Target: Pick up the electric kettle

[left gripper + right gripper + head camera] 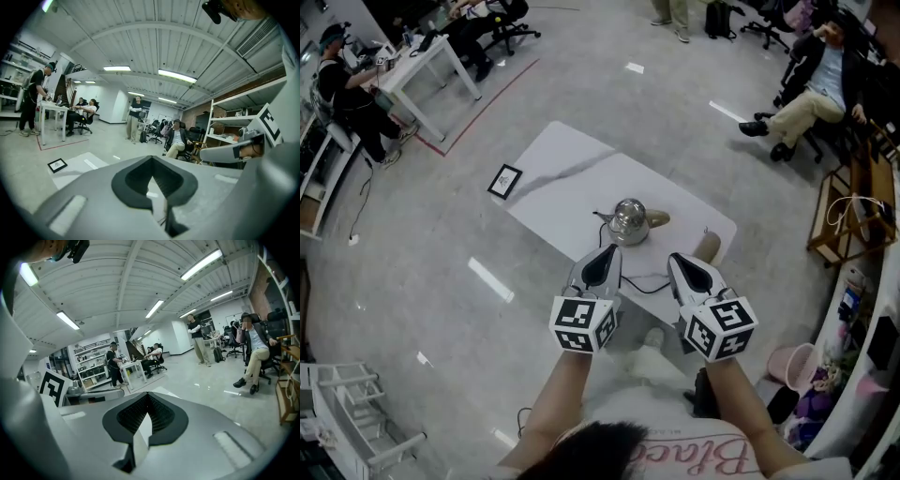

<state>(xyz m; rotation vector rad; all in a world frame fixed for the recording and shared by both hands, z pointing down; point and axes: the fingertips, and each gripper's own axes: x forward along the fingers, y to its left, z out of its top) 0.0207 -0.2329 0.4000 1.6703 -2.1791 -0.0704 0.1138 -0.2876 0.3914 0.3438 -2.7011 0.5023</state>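
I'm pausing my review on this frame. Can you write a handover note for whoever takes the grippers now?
Left gripper: fingers shut, empty, close in front of the kettle.
Right gripper: fingers shut, empty, to the kettle's right.
Kettle: upright on the table, not gripped.
Done: nothing yet.
Left: open a gripper, probably take the handle, and lift.

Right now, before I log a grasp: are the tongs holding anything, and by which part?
Nothing is held. The left tongs and right tongs are both shut and empty, short of the electric kettle on the white table.
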